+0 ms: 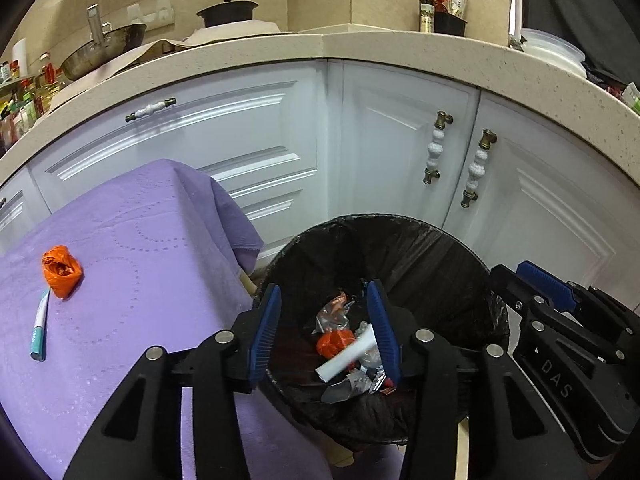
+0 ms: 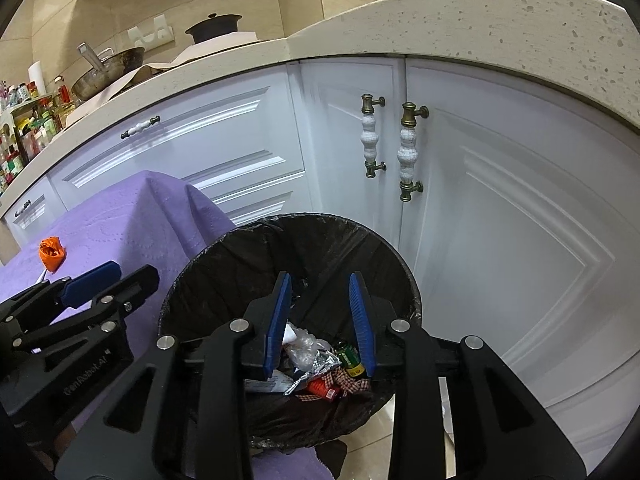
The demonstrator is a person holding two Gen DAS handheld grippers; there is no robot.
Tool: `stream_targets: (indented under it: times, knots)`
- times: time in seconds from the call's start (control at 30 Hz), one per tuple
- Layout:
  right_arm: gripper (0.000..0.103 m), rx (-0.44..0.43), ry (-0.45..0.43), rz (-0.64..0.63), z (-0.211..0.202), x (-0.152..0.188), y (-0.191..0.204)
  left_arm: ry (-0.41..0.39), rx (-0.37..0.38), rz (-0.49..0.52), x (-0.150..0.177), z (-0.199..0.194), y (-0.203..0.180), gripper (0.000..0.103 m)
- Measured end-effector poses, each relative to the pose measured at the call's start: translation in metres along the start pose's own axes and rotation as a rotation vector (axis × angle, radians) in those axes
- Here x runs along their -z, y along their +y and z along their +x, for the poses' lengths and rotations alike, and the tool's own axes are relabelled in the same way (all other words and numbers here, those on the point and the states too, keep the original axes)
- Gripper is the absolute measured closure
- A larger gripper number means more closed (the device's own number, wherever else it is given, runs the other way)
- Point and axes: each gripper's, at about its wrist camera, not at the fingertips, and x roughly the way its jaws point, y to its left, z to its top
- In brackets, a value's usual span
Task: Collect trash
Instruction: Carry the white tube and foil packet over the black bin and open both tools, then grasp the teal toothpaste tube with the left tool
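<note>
Both claws, left gripper (image 1: 324, 332) and right gripper (image 2: 322, 322), are hanging open and empty over the bin (image 1: 496, 308); the orange bag (image 1: 62, 270) is looking light and soft, best pinched at its bunched middle

"DAS" on right tool (image 1: 538, 286); "GenRobot.AI" on left tool (image 2: 98, 280)

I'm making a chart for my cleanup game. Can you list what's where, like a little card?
Bin: black-lined trash bin on the floor by the white cabinets
In bin: wrappers, a white tube
Still on purple cloth: orange bag, toothpaste tube
Left gripper: open, empty, over bin
Right gripper: open, empty, over bin
</note>
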Motion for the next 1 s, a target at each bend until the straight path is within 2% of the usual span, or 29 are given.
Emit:
stream_targets:
  times: [0.27, 0.43, 1.0]
  knots:
    - [0.073, -0.029, -0.014, -0.006, -0.008, -0.003, 0.012, -0.013, -0.036, -0.029, 0.000, -0.014, 0.023, 0.053]
    - [0.073, -0.072, -0.023, -0.023, -0.011, -0.005, 0.032, -0.027, -0.095, -0.046, 0.004, -0.026, 0.048, 0.053]
    - [0.073, -0.269, -0.001, -0.166, -0.012, -0.005, 0.153, 0.033, -0.348, -0.255, 0.034, -0.048, 0.184, 0.052]
